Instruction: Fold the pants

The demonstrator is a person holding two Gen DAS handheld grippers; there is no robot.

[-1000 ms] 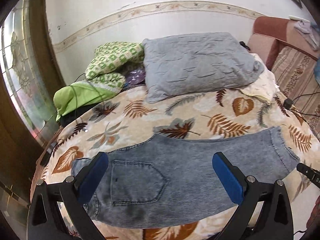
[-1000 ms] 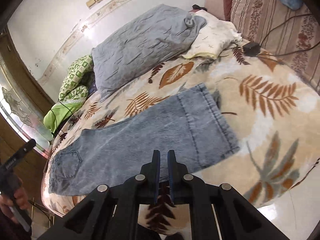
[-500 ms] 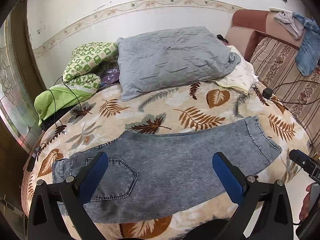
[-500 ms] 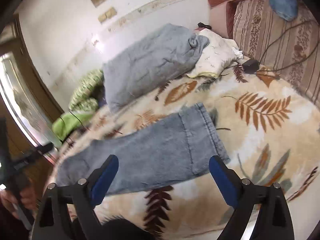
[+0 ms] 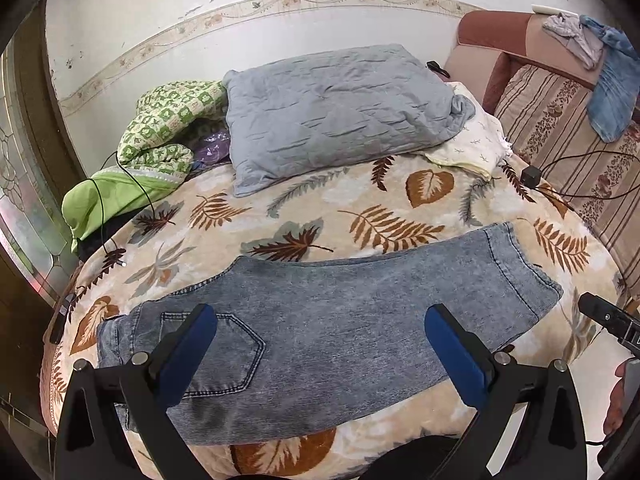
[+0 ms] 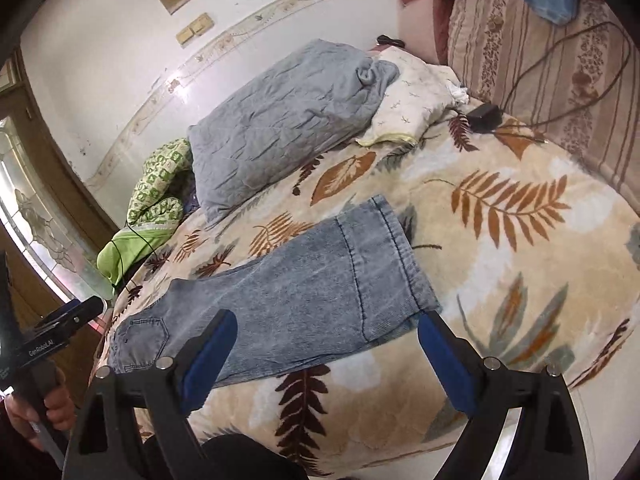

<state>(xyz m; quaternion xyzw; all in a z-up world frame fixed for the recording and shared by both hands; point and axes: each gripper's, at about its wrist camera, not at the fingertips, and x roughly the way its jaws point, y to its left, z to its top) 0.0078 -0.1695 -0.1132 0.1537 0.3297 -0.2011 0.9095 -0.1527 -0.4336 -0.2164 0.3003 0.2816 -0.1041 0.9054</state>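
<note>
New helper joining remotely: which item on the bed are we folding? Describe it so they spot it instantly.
Start at the leaf-patterned beige blanket covering the bed. Near its front edge lies a pair of faded blue denim pants, flat and stretched sideways. Unlike the grey quilted pillow behind, it has a stitched back pocket.

Each view looks forward and downward along its own wide-spread blue pads, from close above the bed's near edge. Between the left pads lies the jeans' [image 5: 340,328] pocket end; between the right pads [image 6: 444,364] the hem end. Both share the jeans, leaf-print blanket [image 6: 520,248] and grey pillow [image 5: 336,108] beyond.
</note>
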